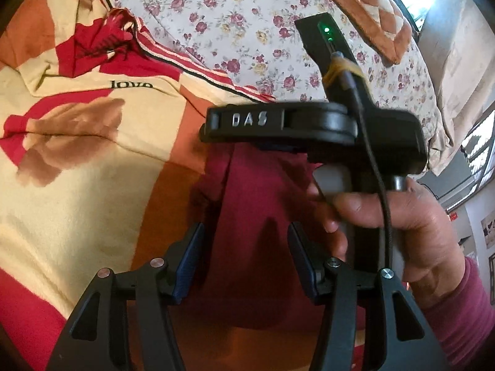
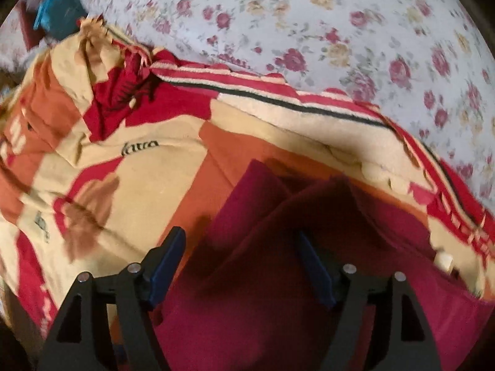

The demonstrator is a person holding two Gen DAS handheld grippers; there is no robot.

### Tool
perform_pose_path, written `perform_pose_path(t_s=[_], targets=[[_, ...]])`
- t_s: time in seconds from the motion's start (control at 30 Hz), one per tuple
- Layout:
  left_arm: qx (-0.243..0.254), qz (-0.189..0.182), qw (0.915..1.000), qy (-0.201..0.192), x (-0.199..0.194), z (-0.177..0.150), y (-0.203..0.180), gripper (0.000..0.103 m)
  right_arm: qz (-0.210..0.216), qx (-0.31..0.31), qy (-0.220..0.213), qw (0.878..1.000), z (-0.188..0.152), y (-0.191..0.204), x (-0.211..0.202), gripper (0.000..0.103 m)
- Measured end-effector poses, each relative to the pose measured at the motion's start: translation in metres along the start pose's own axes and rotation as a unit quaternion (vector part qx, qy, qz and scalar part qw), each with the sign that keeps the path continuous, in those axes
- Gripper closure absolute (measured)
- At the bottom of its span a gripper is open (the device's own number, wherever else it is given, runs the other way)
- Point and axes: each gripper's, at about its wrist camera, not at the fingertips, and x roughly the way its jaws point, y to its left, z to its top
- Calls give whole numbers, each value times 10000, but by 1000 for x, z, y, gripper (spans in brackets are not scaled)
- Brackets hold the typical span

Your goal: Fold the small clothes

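Observation:
A dark maroon garment [image 1: 256, 204] lies on a patterned blanket [image 1: 77, 185]. My left gripper [image 1: 246, 232] is open just above it, with the cloth lying between the blue pads and not pinched. The right gripper's black body marked DAS [image 1: 278, 123] crosses the left wrist view just beyond, held by a hand [image 1: 386, 210] in a maroon sleeve. In the right wrist view the garment [image 2: 278, 278] is rumpled, with a folded flap at its far end. My right gripper [image 2: 241, 241] is open over it, holding nothing.
The cream, orange and red blanket [image 2: 108, 160] covers the bed's near side. A white floral sheet [image 2: 309, 31] lies beyond its striped edge. A quilted orange pillow [image 1: 371, 9] sits at the far right. A teal object [image 2: 55, 9] lies at the far left.

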Motion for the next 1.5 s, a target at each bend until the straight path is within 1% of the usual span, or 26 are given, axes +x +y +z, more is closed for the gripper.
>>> perform_pose_path(t_s=[0.03,0.07,0.1,0.13,0.17,0.23,0.33,0.43,0.53,0.57,0.6,0.7,0.77,0.8,0.83,0.9,0.97,1.03,1.17,1.27,1.37,1.43,1.5], targets=[[-14,-3,10000,-4,0,0,1,69,-77,-98,-42,9999,-1,2,0,37],[-25,-8,10000,-12,0,0,1,69,-175,-160,-106,9997,-2,3,-1,53],[-29,-4,10000,-24,-1,0,1,69,-239,-209,-161,9994,-3,1,-4,61],[-23,2,10000,-36,-1,1,1,69,-141,-222,-218,9994,-5,-1,-9,76],[-10,13,10000,-53,-2,0,1,69,34,-180,-256,9995,-7,-4,-15,84],[62,83,9999,-100,0,0,-1,68,247,-68,-381,9989,-12,-9,-31,87],[219,185,9995,-166,2,-1,-6,68,543,42,-652,9964,-22,-16,-61,88],[356,235,9989,-192,6,-1,-10,68,762,145,-747,9942,-31,-25,-78,88],[410,95,9989,-225,7,-1,-12,68,893,241,-796,9925,-37,-32,-86,88],[394,-5,9989,-246,6,-1,-12,71,930,302,-802,9920,-39,-34,-88,88],[333,-205,9989,-259,4,0,-10,77,957,341,-802,9916,-39,-35,-89,88],[22,-538,9981,-315,-2,5,-1,78,969,400,-857,9908,-43,-39,-95,89],[-162,-537,9977,-391,-6,8,4,78,1006,389,-905,9900,-45,-40,-102,89],[-205,-497,9976,-432,-8,9,6,76,1005,353,-924,9900,-47,-39,-106,89],[-181,-473,9977,-443,-10,10,6,74,1009,325,-933,9900,-48,-39,-108,89],[14,-367,9981,-501,-13,10,0,62,988,300,-961,9900,-52,-39,-115,89],[231,-346,9981,-454,-13,8,-8,61,935,288,-978,9904,-53,-40,-119,89],[343,-469,9975,-398,-14,8,-12,61,915,316,-994,9903,-52,-42,-122,89],[584,-733,9942,-521,-24,9,-19,54,861,335,-998,9907,-53,-45,-127,89],[484,-679,9959,-336,-17,12,-16,53,869,332,-959,9910,-54,-46,-131,89],[369,-537,9977,-172,-8,13,-12,53,763,174,-937,9925,-56,-41,-137,89],[394,-513,9979,-83,-4,11,-13,54,702,115,-925,9932,-58,-40,-139,89],[485,-483,9976,-98,-4,10,-15,54,703,121,-913,9933,-58,-41,-141,89]])
